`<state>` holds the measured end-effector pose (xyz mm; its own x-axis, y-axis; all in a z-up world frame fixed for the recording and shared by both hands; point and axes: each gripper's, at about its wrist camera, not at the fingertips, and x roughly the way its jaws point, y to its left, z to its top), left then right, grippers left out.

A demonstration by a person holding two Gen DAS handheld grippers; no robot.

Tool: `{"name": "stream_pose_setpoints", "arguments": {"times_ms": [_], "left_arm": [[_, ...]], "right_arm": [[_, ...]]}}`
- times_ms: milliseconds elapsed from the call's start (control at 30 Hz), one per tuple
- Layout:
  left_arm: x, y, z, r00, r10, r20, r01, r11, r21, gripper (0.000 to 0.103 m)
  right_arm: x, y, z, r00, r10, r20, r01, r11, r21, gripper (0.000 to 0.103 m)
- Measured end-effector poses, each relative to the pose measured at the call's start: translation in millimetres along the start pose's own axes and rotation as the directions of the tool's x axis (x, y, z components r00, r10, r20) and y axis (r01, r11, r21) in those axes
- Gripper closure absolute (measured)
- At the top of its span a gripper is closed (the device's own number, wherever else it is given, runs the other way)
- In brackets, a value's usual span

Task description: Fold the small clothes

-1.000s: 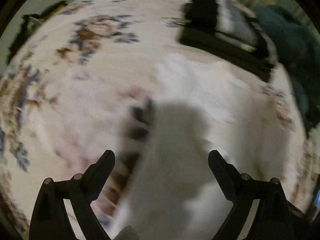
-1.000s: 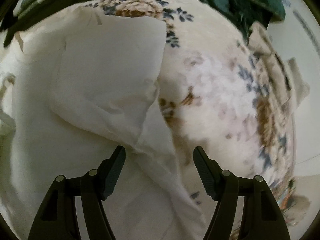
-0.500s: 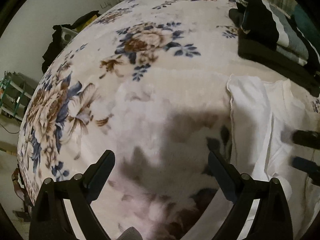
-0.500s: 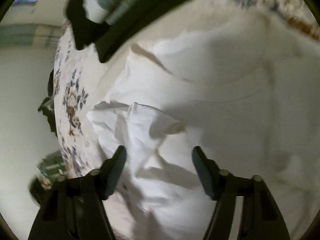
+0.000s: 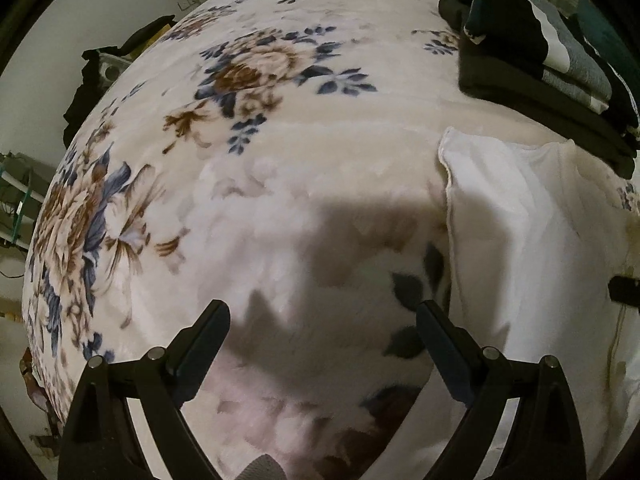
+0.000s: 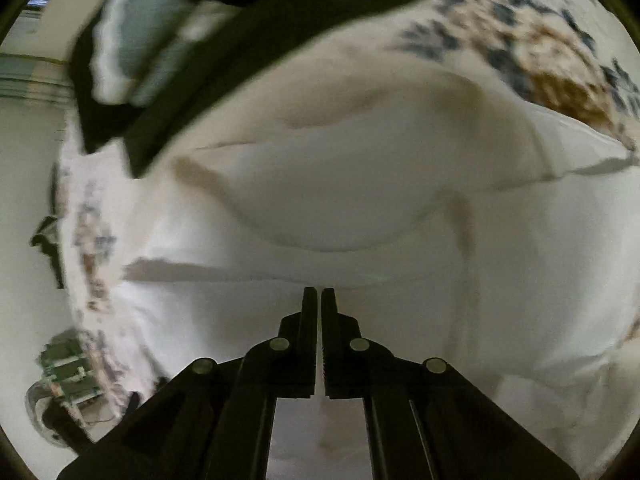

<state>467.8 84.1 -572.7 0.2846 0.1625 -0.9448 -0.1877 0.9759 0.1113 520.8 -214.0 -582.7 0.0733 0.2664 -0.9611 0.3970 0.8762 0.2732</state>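
Your whole working surface is a bed covered by a cream blanket (image 5: 320,160) printed with blue and brown flowers, and it fills most of both views. On it, the white garment (image 5: 520,260) lies spread flat at the right of your left wrist view, its hemmed edge running up and away from you and ending in a corner at the far end; in the right wrist view the same white garment (image 6: 360,184) fills the middle, with one layer folded over another and a fold edge running crosswise just ahead of your fingertips. Its full outline is cut off, so you cannot tell its long axis for certain. Beyond it, just past its far end, sits a stack of folded dark clothes (image 5: 540,72) with grey and white stripes showing. No label or writing can be read anywhere. Your left gripper (image 5: 322,316) hangs above bare blanket beside the garment, fingers spread wide with nothing between them. Your right gripper (image 6: 319,294) points down at the white cloth, its fingers drawn together at that fold edge; whether cloth is pinched between them does not show.
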Motion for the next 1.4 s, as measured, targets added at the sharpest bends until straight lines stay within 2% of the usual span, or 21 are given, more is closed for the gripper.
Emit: {"name": "stream_pose_setpoints", "arguments": {"times_ms": [33,67,100,167,200,267,333,433,467,500,567,700,800,867,967,1000,1100,1200,1233,1300,1400], "left_arm": [[-1,-1,1,1.000,-0.003,0.002,0.003,1.000,0.002,0.008],[-2,-2,2,1.000,-0.004,0.004,0.004,1.000,0.006,0.008],[-3,-4,3,1.000,-0.002,0.009,0.001,1.000,0.017,0.008],[-7,-7,4,1.000,0.011,0.027,-0.012,0.999,0.041,0.008],[-9,-9,2,0.999,0.023,0.039,-0.025,0.998,0.057,0.008],[-9,-13,-4,0.998,0.040,0.046,-0.044,0.996,0.083,0.008],[-7,-15,-11,0.998,0.061,0.030,-0.064,0.992,0.109,0.008],[-21,-13,-22,0.999,0.044,0.020,-0.046,0.993,0.105,0.008],[-30,-13,-25,0.999,0.031,0.024,-0.033,0.994,0.102,0.008],[-39,-14,-30,0.999,0.022,0.026,-0.024,0.994,0.103,0.008],[-56,-16,-37,0.999,0.011,0.034,-0.014,0.994,0.107,0.008],[-107,-29,-65,0.998,-0.009,0.055,0.002,0.993,0.114,0.008],[-148,-42,-93,0.997,-0.006,0.072,-0.002,0.994,0.110,0.008],[-172,-54,-114,0.996,0.017,0.082,-0.026,0.994,0.107,0.008],[-198,-76,-149,0.996,0.055,0.067,-0.061,0.994,0.096,0.008],[-209,-89,-171,0.995,0.083,0.050,-0.088,0.992,0.089,0.008],[-225,-117,-220,0.994,0.109,-0.018,-0.108,0.993,0.037,0.008],[-225,-147,-274,0.988,0.099,-0.117,-0.103,0.994,-0.028,0.008],[-220,-158,-290,0.984,0.084,-0.155,-0.092,0.995,-0.046,0.008],[-206,-175,-320,0.974,0.028,-0.224,-0.048,0.995,-0.086,0.008],[-182,-205,-367,0.949,-0.043,-0.312,0.005,0.992,-0.124,0.008]], "right_arm": [[-1,-7,0,1.000,-0.015,0.000,0.015,1.000,0.006,0.095],[-2,-13,-3,1.000,-0.007,0.002,0.007,1.000,0.010,0.082],[-6,-18,-8,1.000,0.010,0.004,-0.010,1.000,0.017,0.061],[-11,-24,-25,0.995,0.093,0.020,-0.094,0.995,0.032,0.051],[-11,-24,-37,0.991,0.133,0.015,-0.134,0.991,0.016,0.051],[1,-19,-55,0.990,0.136,-0.048,-0.139,0.989,-0.048,0.048],[21,-12,-69,0.991,0.060,-0.116,-0.074,0.990,-0.122,0.046],[24,-5,-88,0.994,-0.084,-0.065,0.068,0.975,-0.210,0.045],[12,-5,-93,0.990,-0.142,-0.017,0.135,0.966,-0.220,0.032],[2,-5,-96,0.985,-0.168,0.024,0.169,0.960,-0.222,0.015],[-26,-11,-105,0.972,-0.209,0.111,0.229,0.948,-0.221,0.008],[-71,-30,-127,0.951,-0.259,0.169,0.295,0.923,-0.245,0.008],[-112,-53,-142,0.953,-0.242,0.184,0.287,0.917,-0.278,0.008],[-138,-71,-146,0.963,-0.207,0.171,0.251,0.920,-0.302,0.008],[-169,-105,-154,0.986,-0.129,0.102,0.156,0.931,-0.331,0.008],[-180,-123,-153,0.991,-0.109,0.075,0.128,0.931,-0.343,0.008],[-195,-167,-147,0.998,-0.057,-0.017,0.047,0.926,-0.374,0.008],[-202,-213,-126,0.993,0.003,-0.121,-0.047,0.931,-0.362,0.010],[-204,-225,-117,0.991,0.022,-0.135,-0.071,0.928,-0.367,0.014],[-203,-241,-99,0.989,0.032,-0.144,-0.085,0.919,-0.384,0.054],[-185,-266,-65,0.981,0.027,-0.194,-0.104,0.911,-0.399,0.058]]}}
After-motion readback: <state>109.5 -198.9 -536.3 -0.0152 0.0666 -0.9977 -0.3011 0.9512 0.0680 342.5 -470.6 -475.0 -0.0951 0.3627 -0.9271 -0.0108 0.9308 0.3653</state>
